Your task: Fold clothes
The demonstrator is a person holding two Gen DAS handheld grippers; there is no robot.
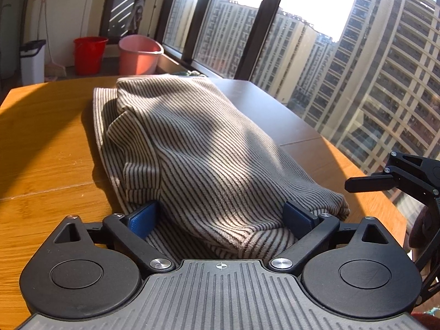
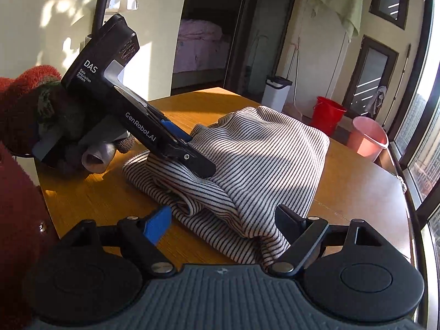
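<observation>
A cream sweater with thin dark stripes (image 1: 192,143) lies folded in a long bundle on the wooden table (image 1: 41,151). My left gripper (image 1: 220,211) is open wide, its blue pads on either side of the bundle's near end. In the right wrist view the left gripper (image 2: 189,150) rests tilted down onto the sweater (image 2: 264,148), held by a gloved hand (image 2: 63,126). My right gripper (image 2: 222,220) is open around the sweater's near corner, the cloth against its right finger. One black finger of the right gripper (image 1: 365,184) shows at the right edge of the left wrist view.
A red bucket (image 1: 89,55), a pink bucket (image 1: 139,55) and a white bin (image 1: 32,60) stand on the floor beyond the table's far end. Large windows (image 1: 357,68) run along the right. A dark table section (image 1: 261,110) lies beside the sweater. A red sleeve (image 2: 16,192) fills the right wrist view's left edge.
</observation>
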